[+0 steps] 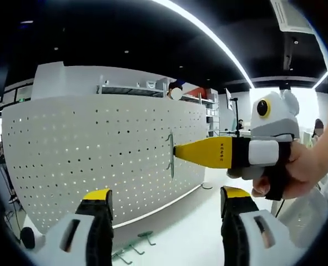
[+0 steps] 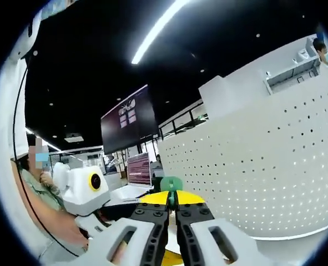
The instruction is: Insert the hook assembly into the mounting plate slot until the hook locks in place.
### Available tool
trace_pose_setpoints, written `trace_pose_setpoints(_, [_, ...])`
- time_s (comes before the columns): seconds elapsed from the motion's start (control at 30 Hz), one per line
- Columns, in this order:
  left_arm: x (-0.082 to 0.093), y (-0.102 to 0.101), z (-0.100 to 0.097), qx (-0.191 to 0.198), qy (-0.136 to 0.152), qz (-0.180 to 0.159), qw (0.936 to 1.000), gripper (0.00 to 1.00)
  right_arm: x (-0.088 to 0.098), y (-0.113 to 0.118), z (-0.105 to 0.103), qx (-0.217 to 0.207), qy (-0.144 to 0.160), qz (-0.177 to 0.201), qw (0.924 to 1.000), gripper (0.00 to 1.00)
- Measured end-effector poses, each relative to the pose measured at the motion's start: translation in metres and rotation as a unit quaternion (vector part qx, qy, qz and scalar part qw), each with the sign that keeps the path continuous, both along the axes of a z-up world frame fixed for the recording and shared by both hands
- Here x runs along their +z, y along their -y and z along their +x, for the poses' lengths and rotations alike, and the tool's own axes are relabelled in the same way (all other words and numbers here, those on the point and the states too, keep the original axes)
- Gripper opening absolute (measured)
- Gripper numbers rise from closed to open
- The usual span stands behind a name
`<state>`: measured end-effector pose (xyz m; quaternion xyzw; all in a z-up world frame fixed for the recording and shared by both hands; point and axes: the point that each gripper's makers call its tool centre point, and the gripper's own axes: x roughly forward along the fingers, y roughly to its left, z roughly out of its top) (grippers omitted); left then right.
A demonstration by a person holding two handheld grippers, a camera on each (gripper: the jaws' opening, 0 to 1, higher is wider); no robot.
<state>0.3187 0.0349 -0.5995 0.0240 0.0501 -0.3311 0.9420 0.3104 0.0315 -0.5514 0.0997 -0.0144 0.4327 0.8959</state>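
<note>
One hook (image 1: 171,155) gripped, three spare hooks (image 1: 131,249) lying.

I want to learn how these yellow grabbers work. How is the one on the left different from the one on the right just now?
The left hand-held gripper has its yellow-tipped black jaws spread wide and empty; the right hand-held gripper has its jaws pinched shut on the thin green metal hook. The left one hangs back from the white perforated pegboard; the right one's tips press the hook against it. Both have yellow tips and white bodies.
</note>
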Motion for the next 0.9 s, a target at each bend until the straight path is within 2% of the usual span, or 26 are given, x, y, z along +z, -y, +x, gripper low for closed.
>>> trace_pose_setpoints(0.07, [0.0, -0.001, 0.0, 0.002, 0.001, 0.002, 1.0, 0.81, 0.001, 0.0, 0.0, -0.008, 0.024, -0.029, 0.9993, 0.0])
trace_pose_setpoints(0.1, [0.0, -0.001, 0.0, 0.001, 0.0, 0.001, 1.0, 0.81, -0.001, 0.003, 0.003, -0.028, 0.037, -0.062, 0.997, 0.0])
trace_pose_setpoints(0.17, [-0.001, 0.0, 0.0, 0.001, -0.002, 0.001, 1.0, 0.81, 0.002, 0.0, 0.001, -0.027, 0.048, -0.067, 0.9962, 0.0])
trace_pose_setpoints(0.2, [-0.001, -0.001, 0.0, 0.001, -0.003, 0.002, 1.0, 0.81, 0.0, 0.005, 0.005, -0.044, 0.054, -0.088, 0.9937, 0.0])
trace_pose_setpoints(0.23, [-0.002, -0.001, 0.0, 0.001, -0.003, 0.002, 1.0, 0.81, -0.002, 0.004, 0.005, -0.041, 0.057, -0.1, 0.9925, 0.0])
trace_pose_setpoints(0.27, [-0.002, -0.001, 0.0, 0.002, -0.005, 0.001, 1.0, 0.81, 0.0, 0.001, 0.003, -0.033, 0.052, -0.085, 0.9944, 0.0])
trace_pose_setpoints(0.5, [-0.001, -0.003, 0.001, 0.007, 0.0, 0.001, 1.0, 0.81, 0.002, 0.004, 0.01, -0.047, 0.042, -0.078, 0.995, 0.0])
trace_pose_setpoints(0.57, [-0.002, -0.004, 0.0, 0.008, -0.001, -0.001, 1.0, 0.81, 0.005, 0.009, 0.017, -0.061, 0.024, -0.051, 0.9966, 0.0])
trace_pose_setpoints(0.63, [-0.004, -0.007, 0.001, 0.014, 0.0, 0.003, 0.9999, 0.81, 0.005, 0.014, 0.024, -0.077, 0.019, -0.062, 0.995, 0.0])
trace_pose_setpoints(0.9, [-0.01, -0.017, 0.0, 0.024, 0.0, 0.004, 0.9997, 0.8, 0.016, 0.03, 0.045, -0.119, 0.003, -0.046, 0.9919, 0.01])
